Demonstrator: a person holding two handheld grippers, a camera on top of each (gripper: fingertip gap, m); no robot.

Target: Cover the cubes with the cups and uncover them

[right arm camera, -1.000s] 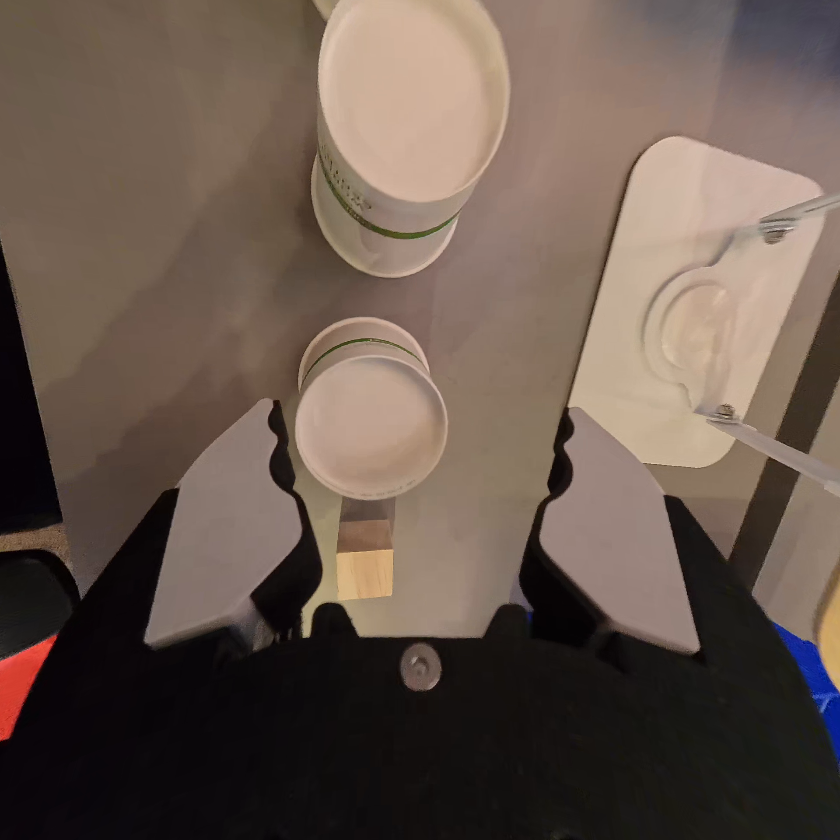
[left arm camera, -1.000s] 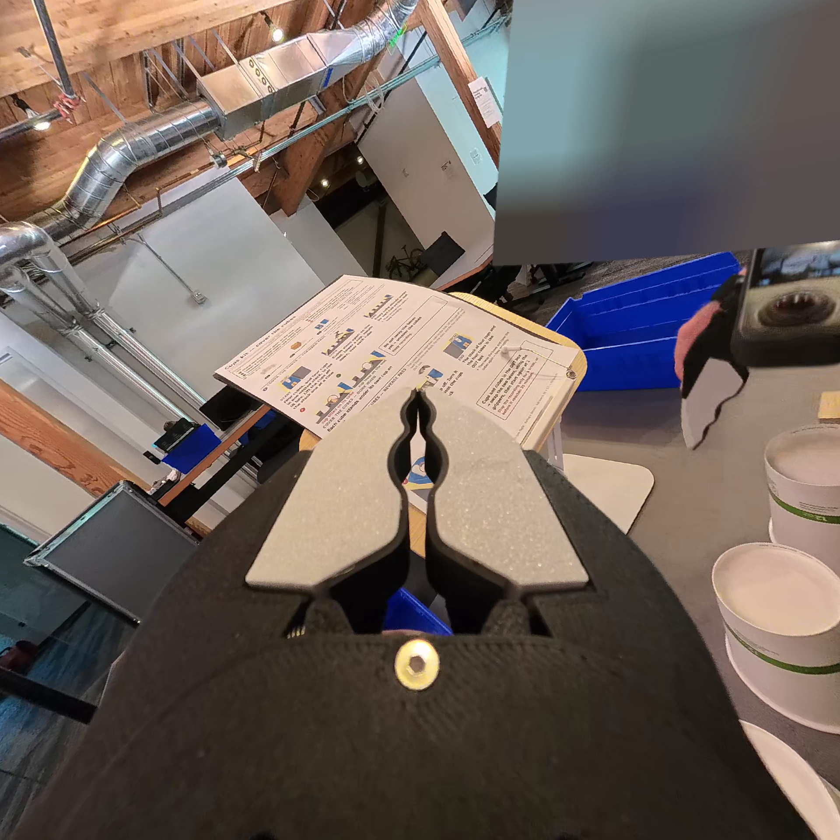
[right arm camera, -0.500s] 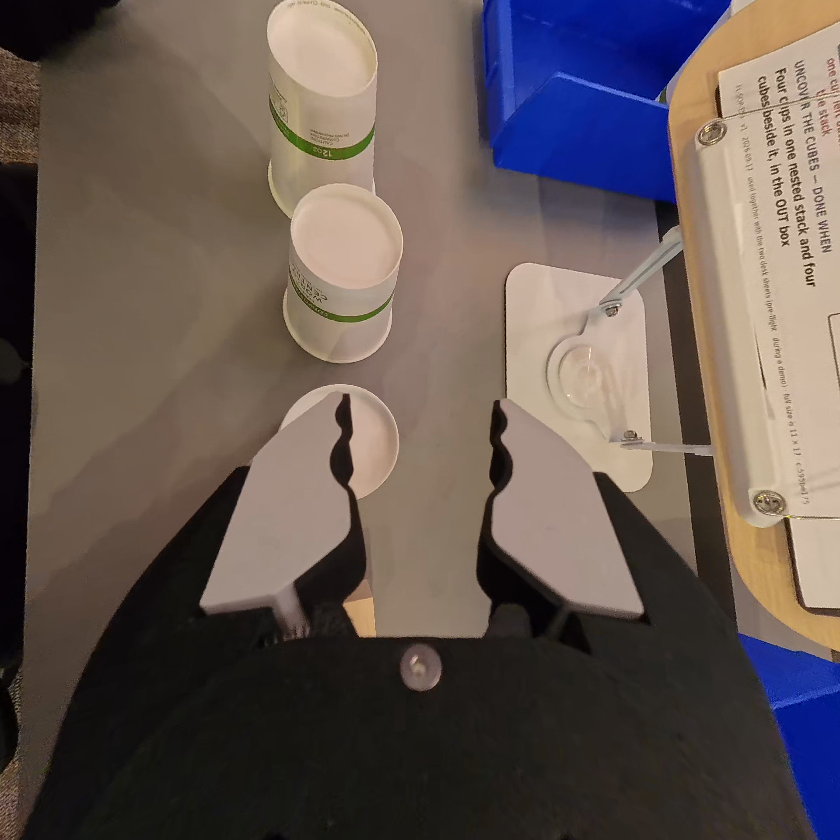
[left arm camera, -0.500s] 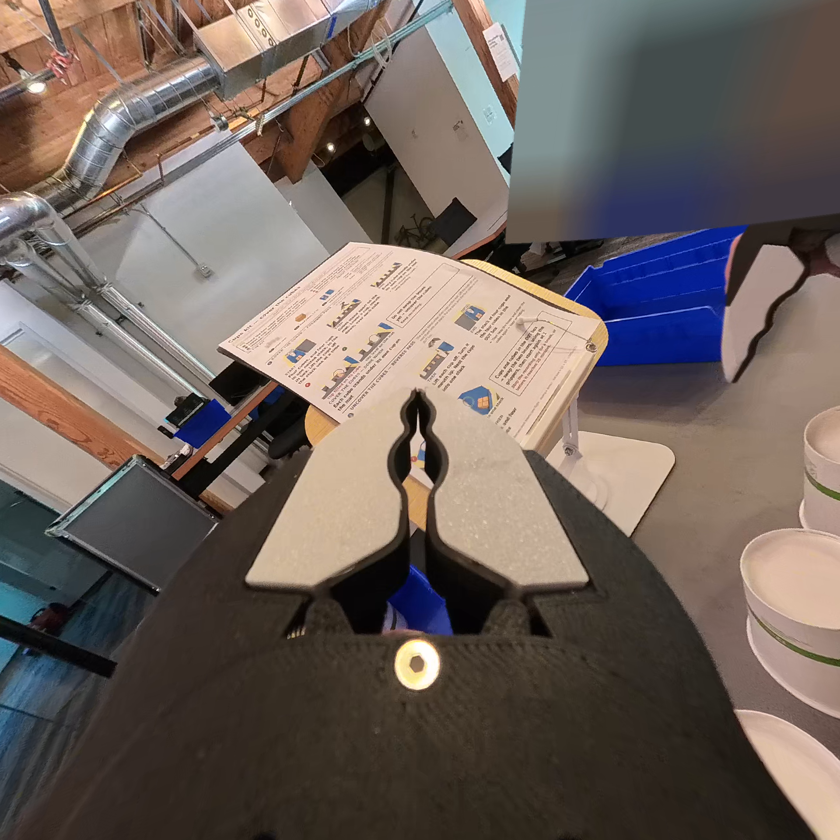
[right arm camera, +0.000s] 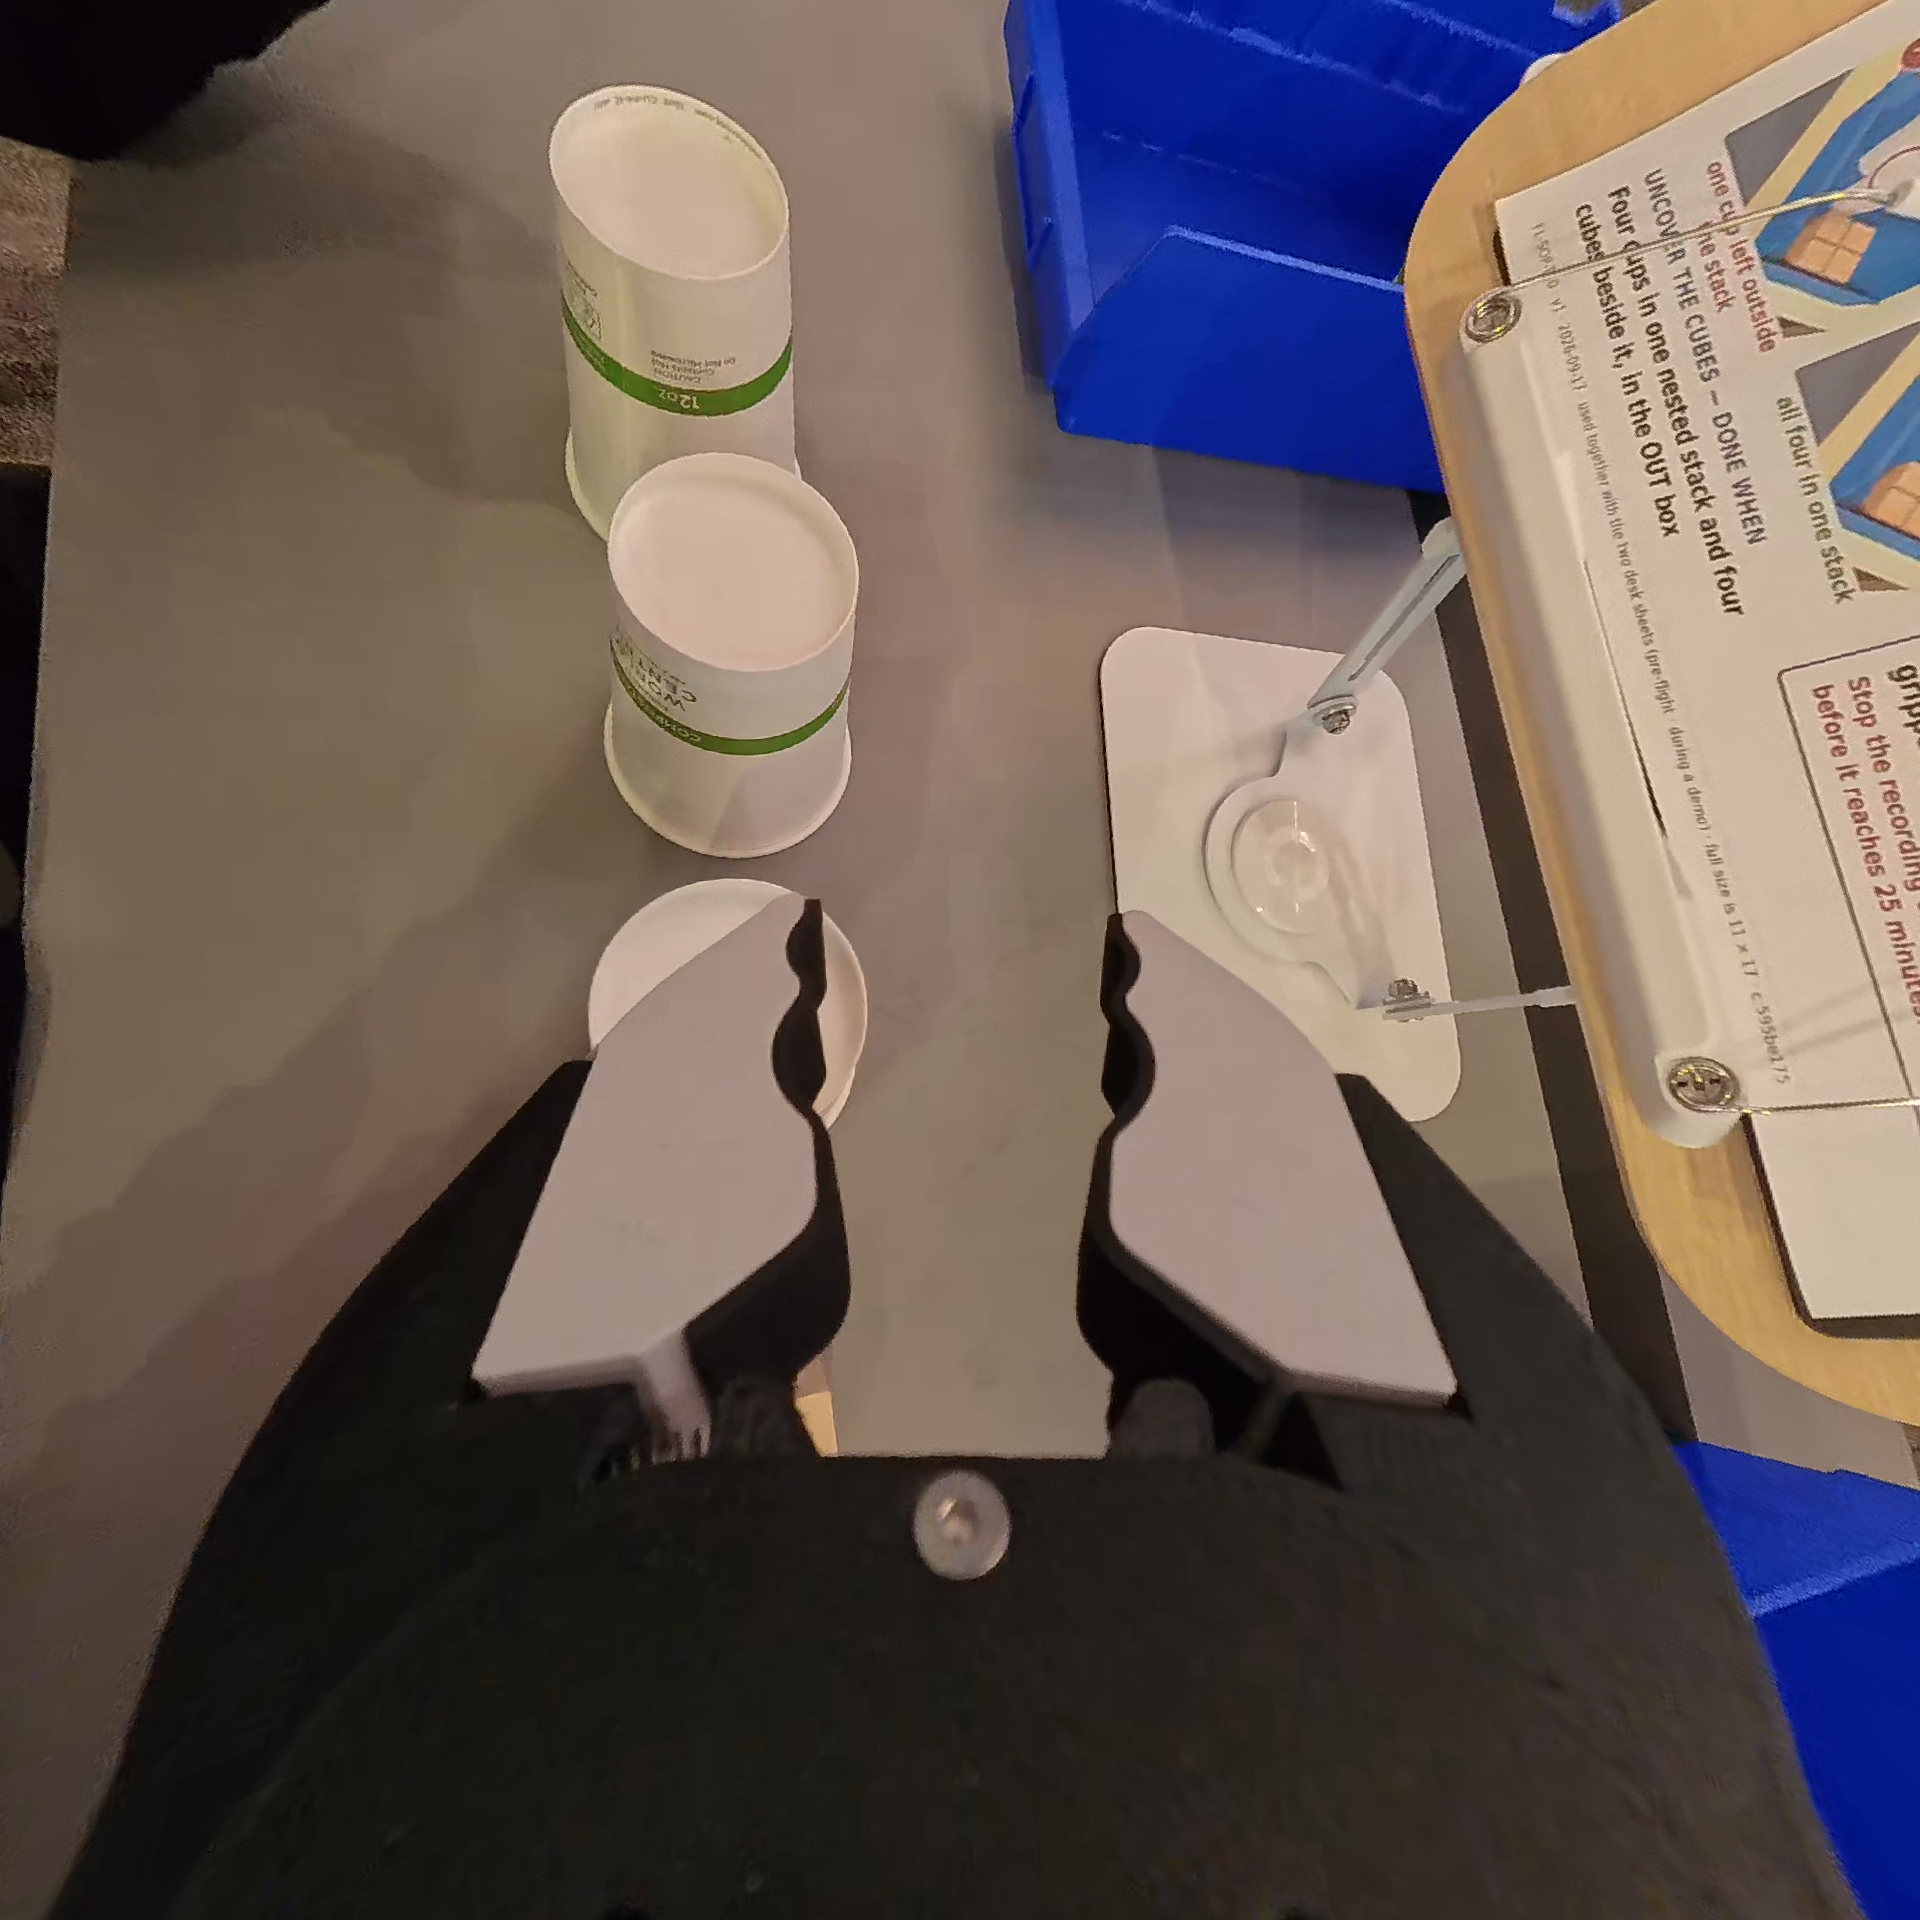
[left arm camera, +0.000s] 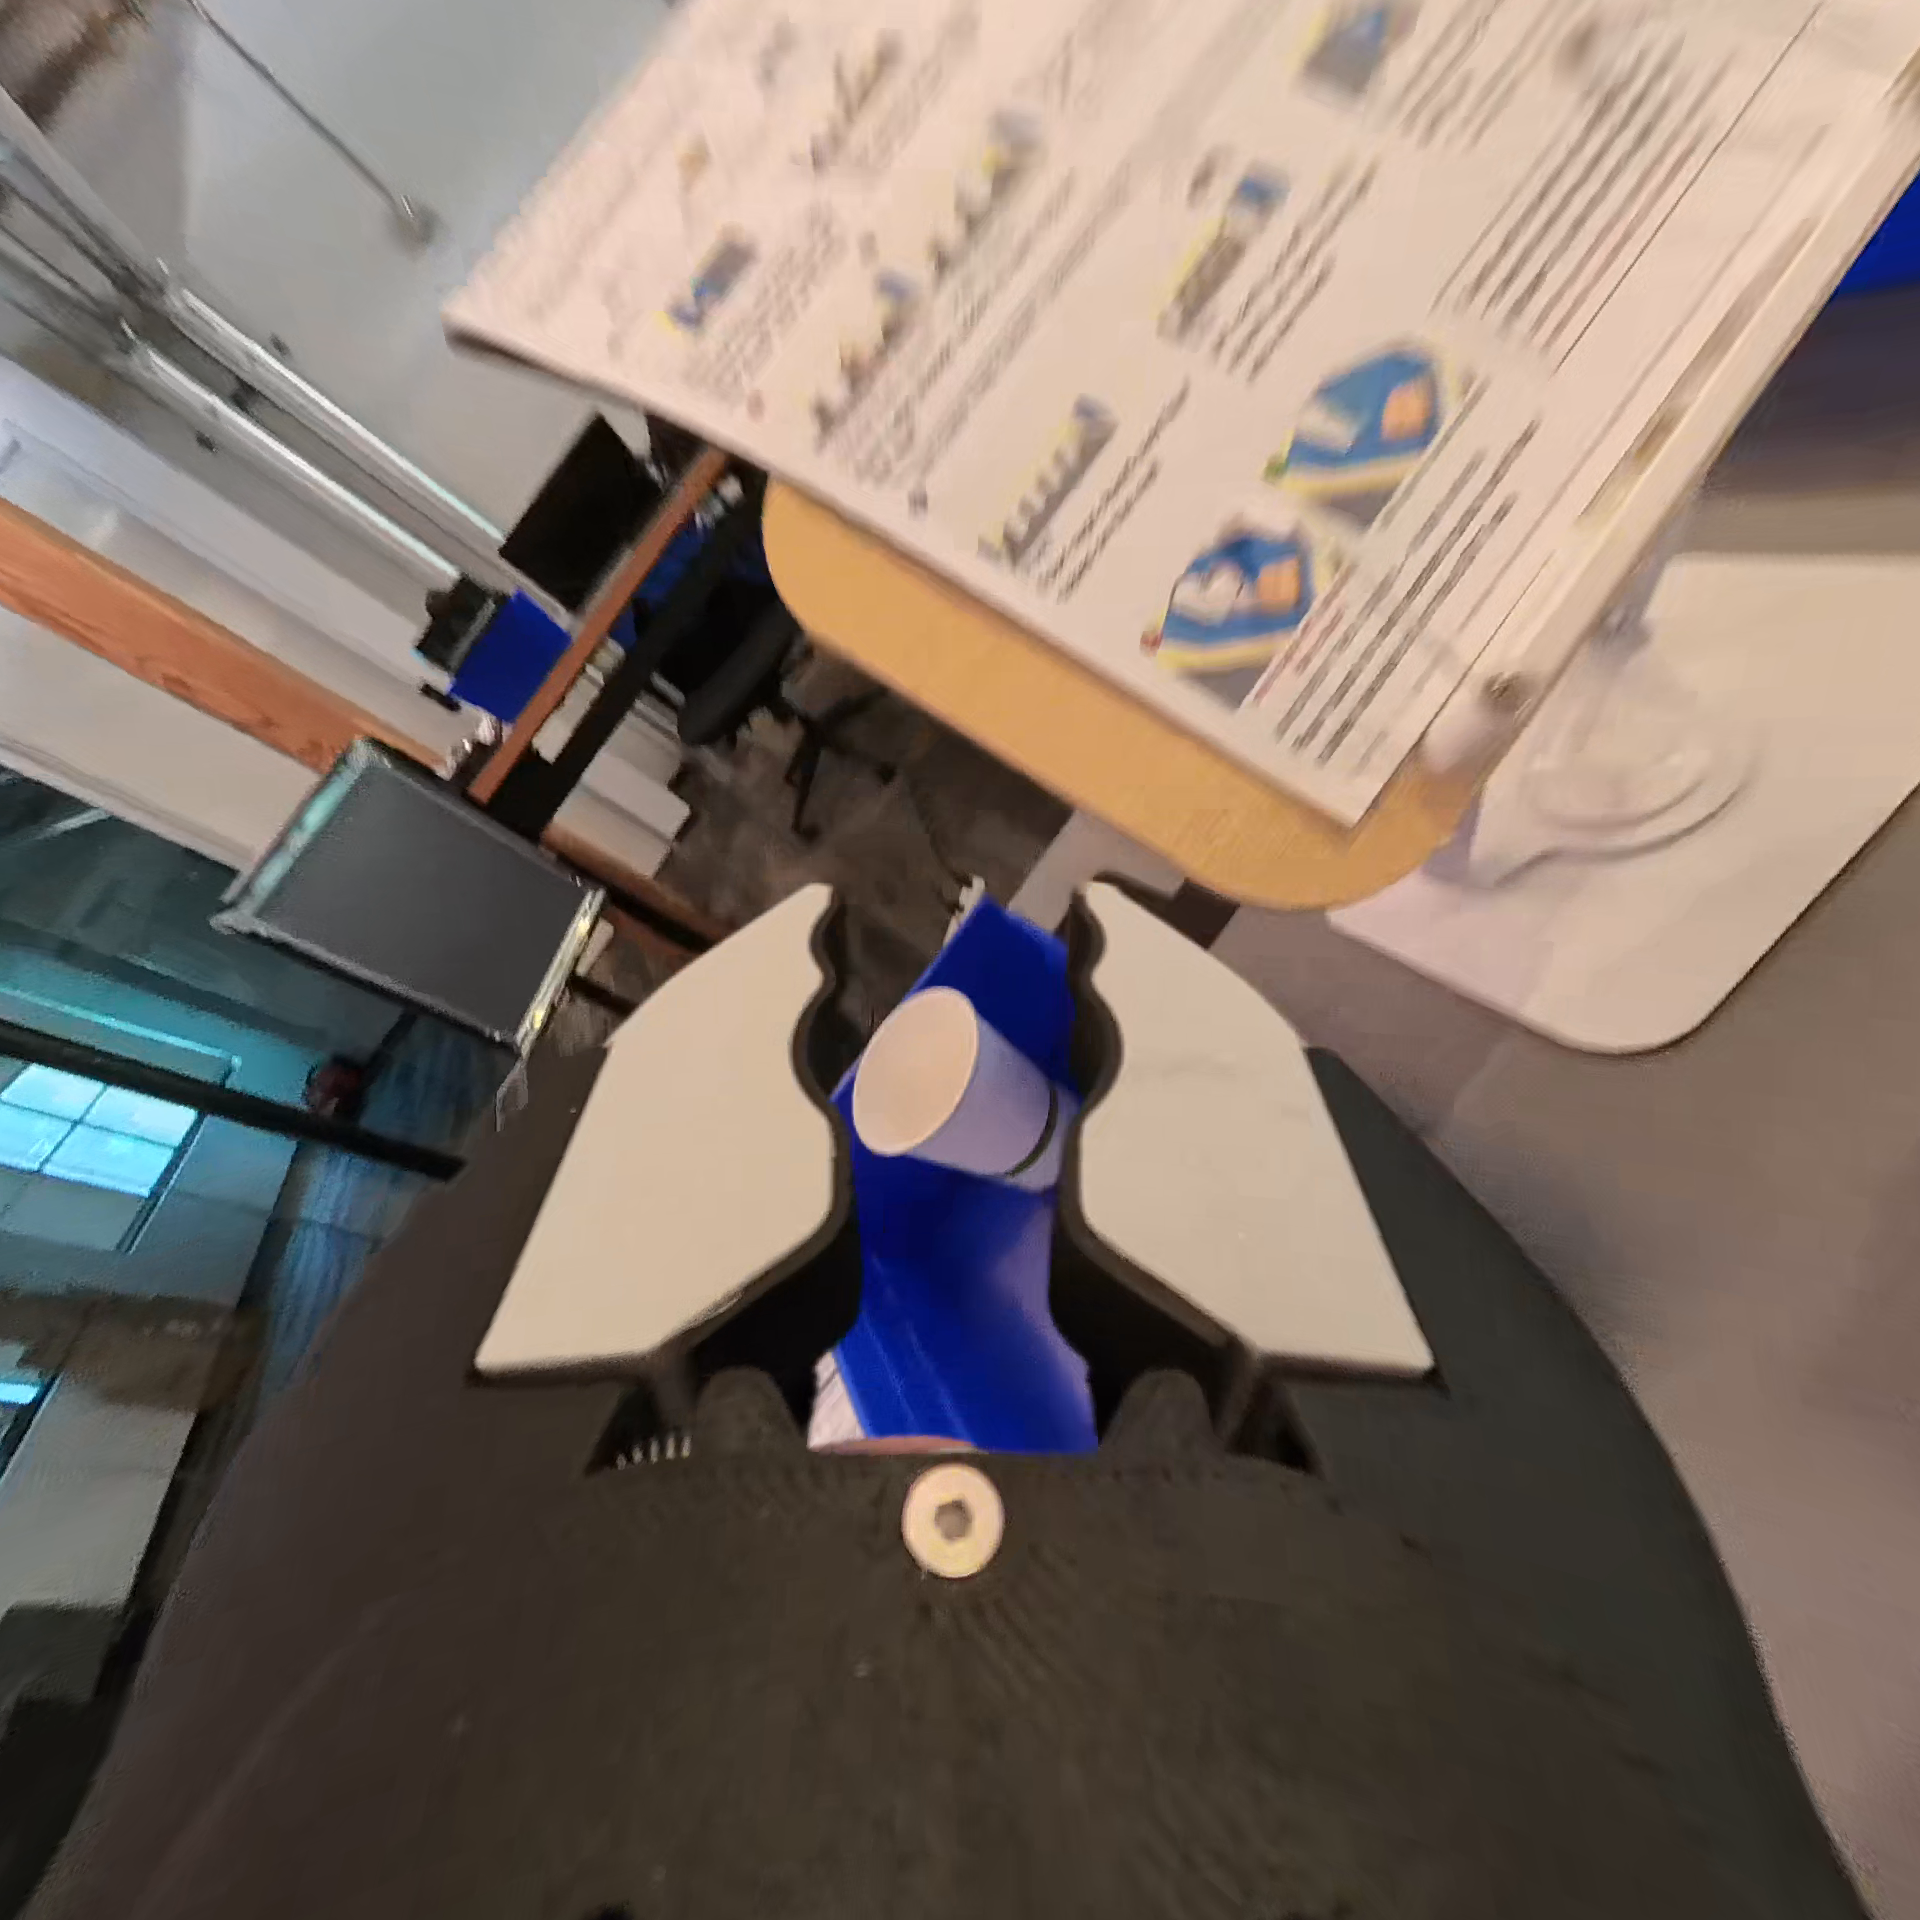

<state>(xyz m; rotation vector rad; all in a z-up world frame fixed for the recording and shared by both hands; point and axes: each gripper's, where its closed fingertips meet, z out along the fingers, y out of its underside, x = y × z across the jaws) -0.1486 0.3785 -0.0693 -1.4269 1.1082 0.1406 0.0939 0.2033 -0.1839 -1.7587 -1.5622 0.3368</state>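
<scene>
In the right wrist view, three white paper cups with green bands stand upside down in a row on the grey table: a far cup (right arm camera: 675,312), a middle cup (right arm camera: 727,665) and a near cup (right arm camera: 707,966) partly behind my left finger. A sliver of a wooden cube (right arm camera: 817,1418) shows by the gripper's base. My right gripper (right arm camera: 964,914) is open and empty, above the table beside the near cup. My left gripper (left arm camera: 951,914) is open over a blue bin (left arm camera: 956,1299), where a white cup (left arm camera: 935,1081) lies on its side between the fingers in view.
A wooden board with an instruction sheet (right arm camera: 1714,623) stands on a white base plate (right arm camera: 1278,862) at the right; the board also shows in the left wrist view (left arm camera: 1091,707). A blue bin (right arm camera: 1195,260) sits at the back, another blue bin (right arm camera: 1818,1538) at the lower right.
My left gripper went from shut to open and tipped down toward the blue bin. My right gripper lifted away from the near cup and cube, and its jaws narrowed.
</scene>
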